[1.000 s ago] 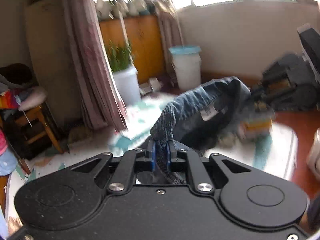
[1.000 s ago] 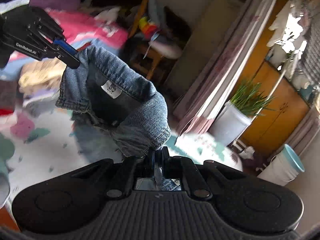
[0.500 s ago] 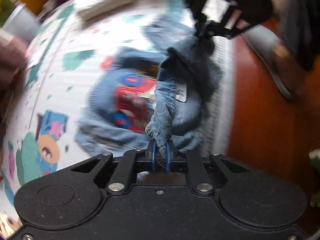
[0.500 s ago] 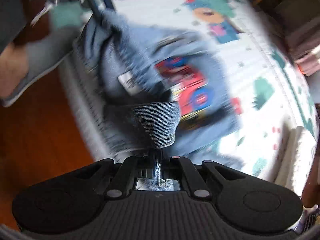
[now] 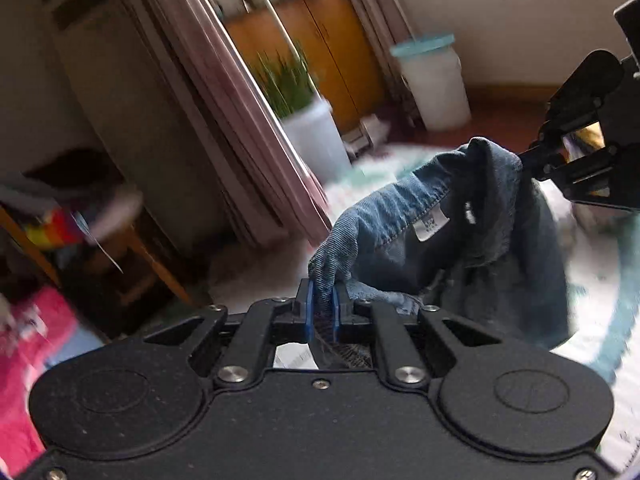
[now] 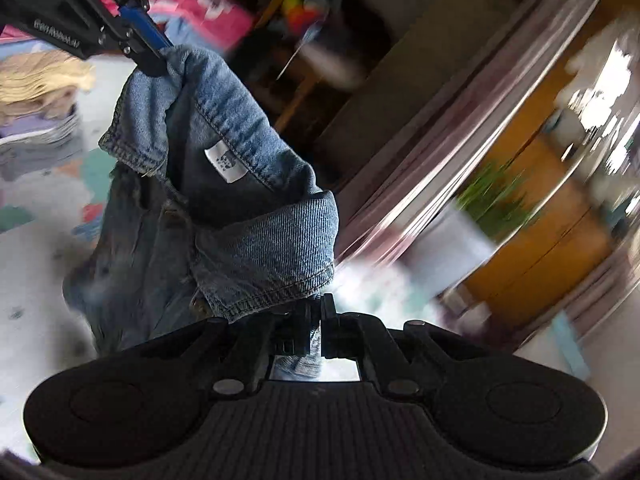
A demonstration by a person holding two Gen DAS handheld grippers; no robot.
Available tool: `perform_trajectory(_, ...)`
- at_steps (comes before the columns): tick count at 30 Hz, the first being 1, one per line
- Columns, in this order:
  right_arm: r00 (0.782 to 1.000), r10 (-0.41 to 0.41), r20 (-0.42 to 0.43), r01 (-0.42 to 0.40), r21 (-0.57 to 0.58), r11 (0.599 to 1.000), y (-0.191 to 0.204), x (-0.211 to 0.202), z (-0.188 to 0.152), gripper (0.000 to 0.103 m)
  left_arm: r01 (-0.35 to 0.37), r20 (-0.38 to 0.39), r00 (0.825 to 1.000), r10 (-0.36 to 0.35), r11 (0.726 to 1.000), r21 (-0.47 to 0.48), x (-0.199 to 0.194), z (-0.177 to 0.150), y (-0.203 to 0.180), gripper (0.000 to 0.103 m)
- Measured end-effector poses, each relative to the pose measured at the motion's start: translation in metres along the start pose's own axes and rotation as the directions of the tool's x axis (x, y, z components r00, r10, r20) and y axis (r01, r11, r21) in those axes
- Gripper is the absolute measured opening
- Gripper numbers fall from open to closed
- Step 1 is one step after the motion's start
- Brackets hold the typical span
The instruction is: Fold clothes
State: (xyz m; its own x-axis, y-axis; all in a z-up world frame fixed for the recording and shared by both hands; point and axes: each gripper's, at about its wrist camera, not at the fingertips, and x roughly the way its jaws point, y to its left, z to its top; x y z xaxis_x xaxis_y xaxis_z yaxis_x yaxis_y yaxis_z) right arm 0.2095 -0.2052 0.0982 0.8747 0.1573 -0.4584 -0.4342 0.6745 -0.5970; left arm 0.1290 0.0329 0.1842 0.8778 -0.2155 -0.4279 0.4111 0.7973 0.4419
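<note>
A small blue denim jacket [image 5: 460, 240] hangs in the air between both grippers, collar side up, with a white label [image 5: 430, 224] showing inside. My left gripper [image 5: 321, 304] is shut on one shoulder of it. My right gripper [image 6: 316, 320] is shut on the other shoulder, and it shows in the left wrist view as a black tool [image 5: 584, 160] at the right. In the right wrist view the denim jacket [image 6: 224, 208] droops toward the play mat [image 6: 36, 240], and the left gripper [image 6: 148, 46] pinches its far corner at the top left.
A patterned white play mat [image 5: 592, 320] lies below. Behind stand a pink curtain [image 5: 224, 120], a potted plant [image 5: 304, 120], a white bucket with a teal lid [image 5: 436, 80] and orange cabinets [image 5: 320, 40]. Folded clothes [image 6: 40, 92] are stacked on the mat at the left; a cluttered wooden chair [image 5: 100, 232] stands nearby.
Half a second ago both cameras looked down with the jacket low over the mat. Now both grippers have swung up and the jacket hangs lifted between them, as it did one second ago.
</note>
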Motion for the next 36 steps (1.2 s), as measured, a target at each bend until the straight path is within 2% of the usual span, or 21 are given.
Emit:
perform_trajectory(3, 0.999, -0.001, 0.044, 0.004, -0.055, 0.998, -0.005, -0.004, -0.005, 0.005, 0.017, -0.023, 1.000, -0.015, 0.997, 0.070, -0.016, -0.004, -0.010, 0.008)
perform_trajectory(5, 0.999, 0.032, 0.038, -0.027, -0.102, 0.994, 0.008, 0.004, -0.017, 0.005, 0.071, -0.096, 0.994, -0.057, 0.987, 0.147, -0.011, -0.025, -0.029, 0.008)
perform_trajectory(7, 0.996, 0.094, 0.004, -0.093, -0.159, 0.983, 0.026, 0.008, -0.040, 0.005, 0.158, -0.202, 0.973, -0.116, 0.966, 0.206, 0.005, -0.053, -0.053, 0.008)
perform_trajectory(9, 0.975, 0.213, -0.064, -0.221, -0.217, 0.951, 0.057, 0.012, -0.065, 0.005, 0.246, -0.292, 0.941, -0.171, 0.939, 0.242, 0.008, -0.072, -0.068, 0.008)
perform_trajectory(10, 0.947, 0.300, -0.117, -0.320, -0.246, 0.915, 0.078, 0.011, -0.079, 0.005, 0.290, -0.336, 0.921, -0.197, 0.922, 0.255, 0.009, -0.081, -0.074, 0.011)
perform_trajectory(11, 0.906, 0.377, -0.194, -0.420, -0.292, 0.859, 0.104, 0.010, -0.097, 0.006, 0.334, -0.380, 0.898, -0.220, 0.904, 0.266, 0.010, -0.090, -0.081, 0.012)
perform_trajectory(12, 0.848, 0.431, -0.308, -0.524, -0.358, 0.773, 0.134, 0.008, -0.119, 0.008, 0.378, -0.423, 0.873, -0.241, 0.884, 0.275, 0.011, -0.099, -0.088, 0.020)
perform_trajectory(13, 0.792, 0.454, -0.408, -0.603, -0.408, 0.685, 0.163, 0.006, -0.140, 0.009, 0.421, -0.466, 0.845, -0.261, 0.862, 0.282, 0.012, -0.108, -0.095, 0.021)
perform_trajectory(14, 0.756, 0.457, -0.469, -0.648, -0.436, 0.624, 0.184, 0.002, -0.158, 0.009, 0.464, -0.508, 0.815, -0.278, 0.839, 0.286, 0.013, -0.117, -0.101, 0.021)
perform_trajectory(15, 0.714, 0.484, -0.506, -0.694, -0.424, 0.582, 0.195, -0.003, -0.171, 0.009, 0.506, -0.549, 0.783, -0.293, 0.813, 0.287, 0.014, -0.126, -0.108, 0.021)
perform_trajectory(16, 0.662, 0.520, -0.540, -0.743, -0.383, 0.548, 0.199, -0.006, -0.178, 0.009, 0.547, -0.589, 0.748, -0.305, 0.787, 0.287, 0.014, -0.135, -0.115, 0.024)
perform_trajectory(17, 0.619, 0.547, -0.564, -0.777, -0.341, 0.529, 0.199, -0.008, -0.182, 0.009, 0.587, -0.628, 0.711, -0.315, 0.759, 0.283, 0.015, -0.144, -0.122, 0.027)
perform_trajectory(18, 0.596, 0.561, -0.574, -0.792, -0.309, 0.526, 0.197, -0.008, -0.183, 0.011, 0.625, -0.666, 0.673, -0.323, 0.729, 0.278, 0.016, -0.153, -0.128, 0.032)
perform_trajectory(19, 0.583, 0.571, -0.578, -0.798, -0.278, 0.534, 0.193, -0.010, -0.179, 0.014, 0.663, -0.702, 0.632, -0.328, 0.699, 0.270, 0.017, -0.162, -0.135, 0.035)
perform_trajectory(20, 0.581, 0.574, -0.577, -0.795, -0.250, 0.553, 0.189, -0.010, -0.174, 0.021, 0.698, -0.736, 0.590, -0.331, 0.667, 0.259, 0.018, -0.171, -0.142, 0.036)
perform_trajectory(21, 0.590, 0.571, -0.571, -0.783, -0.229, 0.579, 0.183, -0.006, -0.170, 0.026, 0.686, -0.739, 0.591, -0.323, 0.684, 0.250, 0.020, -0.172, -0.139, 0.037)
perform_trajectory(24, 0.618, 0.562, -0.550, -0.729, -0.132, 0.672, 0.158, 0.001, -0.168, 0.029, 0.579, -0.712, 0.642, -0.285, 0.789, 0.206, 0.036, -0.168, -0.112, 0.038)
perform_trajectory(26, 0.633, 0.560, -0.535, -0.683, -0.045, 0.729, 0.143, 0.017, -0.168, 0.029, 0.503, -0.691, 0.670, -0.272, 0.850, 0.154, 0.056, -0.173, -0.095, 0.038)
perform_trajectory(29, 0.655, 0.558, -0.510, -0.596, 0.104, 0.796, 0.111, 0.038, -0.179, 0.034, 0.396, -0.664, 0.702, -0.258, 0.916, 0.062, 0.087, -0.182, -0.070, 0.038)
perform_trajectory(33, 0.684, 0.555, -0.473, -0.434, 0.347, 0.831, 0.090, 0.072, -0.225, 0.038, 0.323, -0.604, 0.739, -0.299, 0.944, -0.071, 0.121, -0.193, -0.045, 0.040)
perform_trajectory(36, 0.698, 0.534, -0.476, -0.296, 0.487, 0.821, 0.073, 0.098, -0.261, 0.038, 0.269, -0.557, 0.763, -0.328, 0.945, -0.187, 0.144, -0.203, -0.027, 0.040)
